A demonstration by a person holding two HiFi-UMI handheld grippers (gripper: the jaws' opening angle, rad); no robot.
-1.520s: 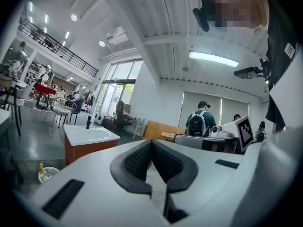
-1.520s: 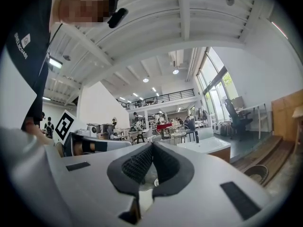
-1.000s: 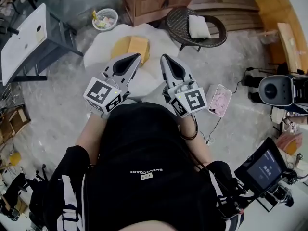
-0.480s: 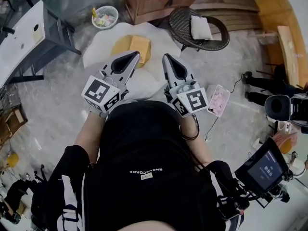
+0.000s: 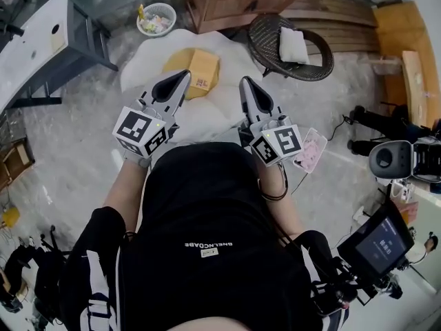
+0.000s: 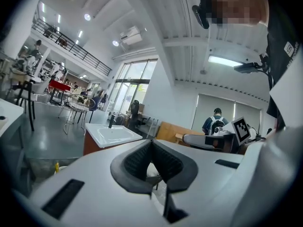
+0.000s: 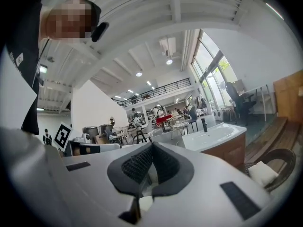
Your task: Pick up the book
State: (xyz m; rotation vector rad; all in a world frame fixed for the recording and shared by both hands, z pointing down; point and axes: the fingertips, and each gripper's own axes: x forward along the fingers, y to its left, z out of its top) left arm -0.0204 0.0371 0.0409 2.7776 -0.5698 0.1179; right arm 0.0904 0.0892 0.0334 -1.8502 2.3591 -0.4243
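Nearest, the white left gripper (image 5: 185, 76) and the white right gripper (image 5: 244, 83) are held side by side ahead of a black-shirted torso (image 5: 200, 205). In both gripper views the dark ribbed jaws are seen pressed together at their tips, with nothing clamped between them. Just beyond, the tan rectangular book (image 5: 204, 71) is seen lying flat on a white rounded padded surface (image 5: 217, 112), its near edge overlapped by the left tip; contact cannot be judged. Farther off, a dark round wicker chair (image 5: 326, 58) is placed beside a wooden cabinet with a white basin top (image 5: 234, 7).

Black shirt (image 5: 200, 198) with white lettering (image 5: 210, 245)
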